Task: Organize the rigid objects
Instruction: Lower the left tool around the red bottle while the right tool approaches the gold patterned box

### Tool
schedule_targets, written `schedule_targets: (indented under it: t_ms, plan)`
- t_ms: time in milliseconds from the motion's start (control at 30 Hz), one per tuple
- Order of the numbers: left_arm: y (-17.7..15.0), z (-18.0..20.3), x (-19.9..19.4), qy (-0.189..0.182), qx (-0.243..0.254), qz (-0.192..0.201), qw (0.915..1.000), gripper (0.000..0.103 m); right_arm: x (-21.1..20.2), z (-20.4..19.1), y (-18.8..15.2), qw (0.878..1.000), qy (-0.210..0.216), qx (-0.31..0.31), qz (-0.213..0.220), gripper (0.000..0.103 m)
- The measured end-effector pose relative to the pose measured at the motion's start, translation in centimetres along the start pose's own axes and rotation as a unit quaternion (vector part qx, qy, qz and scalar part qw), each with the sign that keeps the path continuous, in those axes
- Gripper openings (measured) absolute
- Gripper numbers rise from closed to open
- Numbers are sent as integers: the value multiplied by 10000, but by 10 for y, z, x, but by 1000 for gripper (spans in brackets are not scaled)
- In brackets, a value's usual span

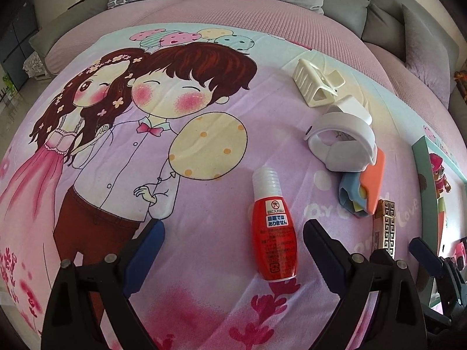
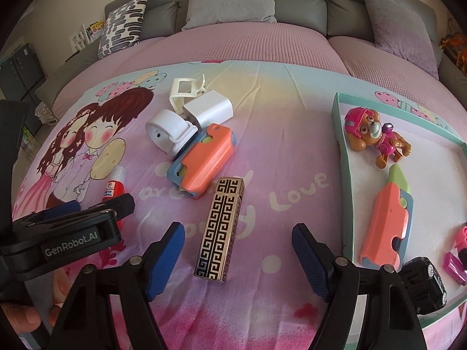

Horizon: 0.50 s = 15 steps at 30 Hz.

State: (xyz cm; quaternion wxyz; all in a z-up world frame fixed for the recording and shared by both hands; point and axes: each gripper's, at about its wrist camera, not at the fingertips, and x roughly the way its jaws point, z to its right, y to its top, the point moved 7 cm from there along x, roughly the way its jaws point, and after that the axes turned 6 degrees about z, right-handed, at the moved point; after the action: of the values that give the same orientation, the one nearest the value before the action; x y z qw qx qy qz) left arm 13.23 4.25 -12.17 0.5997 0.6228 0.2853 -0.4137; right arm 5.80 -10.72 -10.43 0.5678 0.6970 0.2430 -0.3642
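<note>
My left hand-held gripper [image 1: 233,234] has its jaws apart, straddling the red bottle [image 1: 274,233] lying on the cartoon bedsheet [image 1: 116,160]; pads not touching it. My right hand-held gripper [image 2: 238,252] also has its jaws apart, either side of the gold patterned lighter [image 2: 220,227], no contact visible. Behind it a loose pile: orange-blue toy knife [image 2: 204,157], white round tape holder [image 2: 166,131], white charger block [image 2: 210,109], cream hair claw [image 2: 182,90]. To the right, the teal-rimmed tray [image 2: 340,134] holds a pup figure [image 2: 376,137], a 2nd orange toy knife [image 2: 385,221], a black toy car [image 2: 424,284] and pink bits.
</note>
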Motion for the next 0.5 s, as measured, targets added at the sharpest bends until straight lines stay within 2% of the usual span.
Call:
schedule_targets:
  t_ms: [167,500]
  plan:
    - [1,4,9,193,108,51,9997,97,4,4,-1,9999,-145,-20,-65,75]
    - [1,3,14,385,-68,103,9992,99,5,4,-1,9997,-211,-106,-93,72]
